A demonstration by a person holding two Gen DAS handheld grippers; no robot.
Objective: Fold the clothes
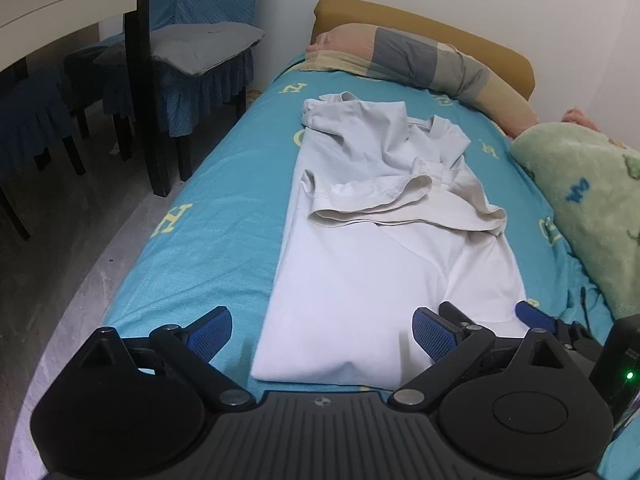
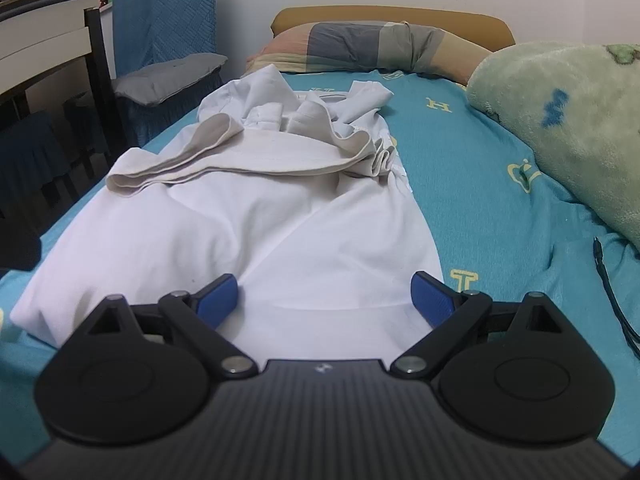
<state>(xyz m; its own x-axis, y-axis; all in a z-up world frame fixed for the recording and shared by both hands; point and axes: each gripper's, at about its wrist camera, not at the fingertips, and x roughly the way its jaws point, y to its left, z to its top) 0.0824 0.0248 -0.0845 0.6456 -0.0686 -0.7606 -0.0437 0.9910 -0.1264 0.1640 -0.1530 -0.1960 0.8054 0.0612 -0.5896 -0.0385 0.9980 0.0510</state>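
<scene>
Both of your grippers sit at the near hem of the shirt (image 1: 384,280), and both are spread wide with nothing between the pads. Your left gripper (image 1: 322,336) straddles the hem's left corner: one pad is over the sheet (image 1: 208,216), the other over white cloth. Your right gripper (image 2: 324,298) is low over the hem on the other side, pads apart across the fabric.

The shirt lies lengthwise down the middle of the bed, hem toward you, collar up near the pillow (image 1: 424,60). Its sides look already turned in, which would explain the narrow strip, and a sleeve (image 1: 372,200) lies bunched across the chest. That bunch is untidy and could make the next fold lumpy.

Placed like this, one tool per corner, you seem set to pinch the hem and carry it up toward the collar. The blanket (image 2: 560,120) crowds the right edge, so keep clear of it.
</scene>
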